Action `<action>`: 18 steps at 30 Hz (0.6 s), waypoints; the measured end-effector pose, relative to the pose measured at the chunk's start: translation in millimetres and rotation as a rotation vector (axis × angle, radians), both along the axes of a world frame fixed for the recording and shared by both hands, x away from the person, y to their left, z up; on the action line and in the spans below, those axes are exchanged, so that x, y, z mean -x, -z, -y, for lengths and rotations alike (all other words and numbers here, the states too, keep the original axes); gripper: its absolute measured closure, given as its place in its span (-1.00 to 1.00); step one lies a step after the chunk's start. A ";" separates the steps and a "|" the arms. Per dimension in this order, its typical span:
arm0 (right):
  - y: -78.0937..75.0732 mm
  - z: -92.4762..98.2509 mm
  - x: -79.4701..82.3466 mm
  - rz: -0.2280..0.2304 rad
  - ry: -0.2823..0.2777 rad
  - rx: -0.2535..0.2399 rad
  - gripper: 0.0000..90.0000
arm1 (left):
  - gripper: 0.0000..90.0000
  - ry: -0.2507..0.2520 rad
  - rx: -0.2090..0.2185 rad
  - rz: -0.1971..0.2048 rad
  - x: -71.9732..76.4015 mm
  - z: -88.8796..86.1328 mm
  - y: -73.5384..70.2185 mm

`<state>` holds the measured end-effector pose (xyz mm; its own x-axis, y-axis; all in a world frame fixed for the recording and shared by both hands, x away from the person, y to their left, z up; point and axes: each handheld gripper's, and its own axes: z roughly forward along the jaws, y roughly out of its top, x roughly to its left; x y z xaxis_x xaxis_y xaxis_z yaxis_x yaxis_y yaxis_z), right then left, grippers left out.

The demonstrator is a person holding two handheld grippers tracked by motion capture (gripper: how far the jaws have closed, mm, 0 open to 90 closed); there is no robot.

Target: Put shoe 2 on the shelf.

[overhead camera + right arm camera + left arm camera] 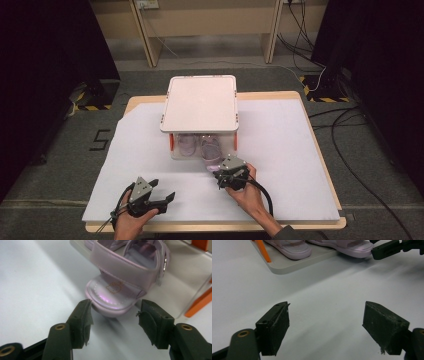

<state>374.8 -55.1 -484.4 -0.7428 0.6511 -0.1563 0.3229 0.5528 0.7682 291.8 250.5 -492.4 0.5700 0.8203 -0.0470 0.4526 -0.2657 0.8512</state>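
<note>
Two lilac strap sandals sit side by side in a clear storage box (200, 102) with a white lid and orange latches. The left sandal (187, 145) lies fully inside. The right sandal (117, 293) pokes its toe out over the box's front edge. My right gripper (113, 312) is open, its jaws on either side of that toe and not touching it. My left gripper (325, 315) is open over bare white table, well short of the box, with nothing between its jaws. In the high view the left gripper (164, 190) is near the front edge and the right gripper (217, 169) is at the box front.
A white sheet (280, 150) covers the table; the box stands at its middle back. An orange latch (263, 251) stands at the box's left front corner, another (200, 302) at the right. Cables (350, 150) lie on the floor to the right.
</note>
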 end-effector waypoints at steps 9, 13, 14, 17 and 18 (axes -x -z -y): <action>2.2 -22.8 -14.5 0.073 0.054 -0.004 0.18 | -0.54 -0.003 0.001 -0.001 0.0 -0.6 0.3; -0.1 -27.0 -30.7 0.066 0.093 -0.020 0.20 | -0.54 0.000 0.002 0.000 -0.2 -0.8 0.2; -0.6 -27.2 -35.0 0.069 0.096 -0.018 0.21 | -0.54 0.001 0.001 0.000 -0.1 -0.6 0.1; -1.5 -28.3 -46.9 0.058 0.106 -0.014 0.21 | -0.54 0.003 -0.002 -0.002 -0.3 -0.1 0.2; -1.3 -29.5 -50.6 0.054 0.109 -0.005 0.21 | -0.54 0.004 -0.001 -0.002 -0.3 -0.1 0.2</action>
<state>425.4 -25.6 -483.1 -0.6581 0.7284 -0.1905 0.3388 0.5125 0.7891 292.1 250.5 -492.6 0.5730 0.8182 -0.0467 0.4530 -0.2687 0.8501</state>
